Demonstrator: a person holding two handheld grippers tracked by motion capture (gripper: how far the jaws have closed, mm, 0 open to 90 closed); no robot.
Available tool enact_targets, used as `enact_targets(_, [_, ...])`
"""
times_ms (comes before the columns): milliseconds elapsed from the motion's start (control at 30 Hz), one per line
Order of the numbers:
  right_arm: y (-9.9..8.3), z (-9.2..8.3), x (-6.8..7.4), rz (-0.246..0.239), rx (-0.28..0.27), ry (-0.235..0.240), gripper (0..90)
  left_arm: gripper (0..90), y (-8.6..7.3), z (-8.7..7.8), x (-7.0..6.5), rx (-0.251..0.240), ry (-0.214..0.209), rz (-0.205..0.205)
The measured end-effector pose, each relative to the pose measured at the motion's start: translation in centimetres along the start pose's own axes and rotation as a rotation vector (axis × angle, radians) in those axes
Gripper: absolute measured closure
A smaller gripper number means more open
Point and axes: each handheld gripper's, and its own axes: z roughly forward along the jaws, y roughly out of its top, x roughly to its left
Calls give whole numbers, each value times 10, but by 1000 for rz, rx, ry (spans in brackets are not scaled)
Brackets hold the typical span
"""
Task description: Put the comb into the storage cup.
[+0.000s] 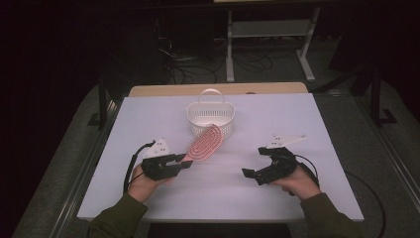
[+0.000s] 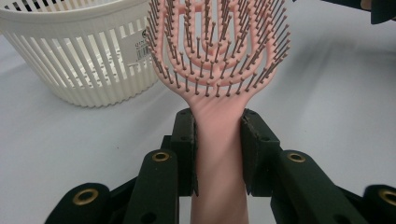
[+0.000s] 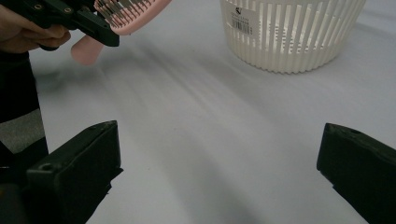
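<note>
Left side of the table (image 1: 148, 198), white sheet surface: the left gripper (image 1: 184, 161) is held low over the sheet in the person's left hand (image 1: 141, 183). Its jaws are clamped on the handle of a pink hairbrush (image 1: 203, 144); in the left gripper view the two black pads (image 2: 187, 140) press the handle from either side, just below the head. Brush head is off the table, angled up and away, its tip over or against the near rim of the basket; contact cannot be told. Bristles dark-tipped, set in curved open rows.

Centre, far side: white slatted plastic basket (image 1: 210, 119), upright, loop handle standing up at the back. A paper label sits on its wall; in the left gripper view a few letters show at its edge, too cut off to read. The right gripper view shows a barcode on the label (image 3: 243, 23), print too small to read.

Right side: right gripper (image 1: 255, 174) in the person's right hand (image 1: 297, 181), low over bare sheet, well apart from brush and basket. Jaws stand wide apart, nothing between them.
</note>
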Motion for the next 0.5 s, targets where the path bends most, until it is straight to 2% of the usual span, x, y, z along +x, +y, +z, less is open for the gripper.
enact_targets(500, [13, 9, 3, -7, -15, 26, 0, 700, 0, -1, 0, -10, -4, -6])
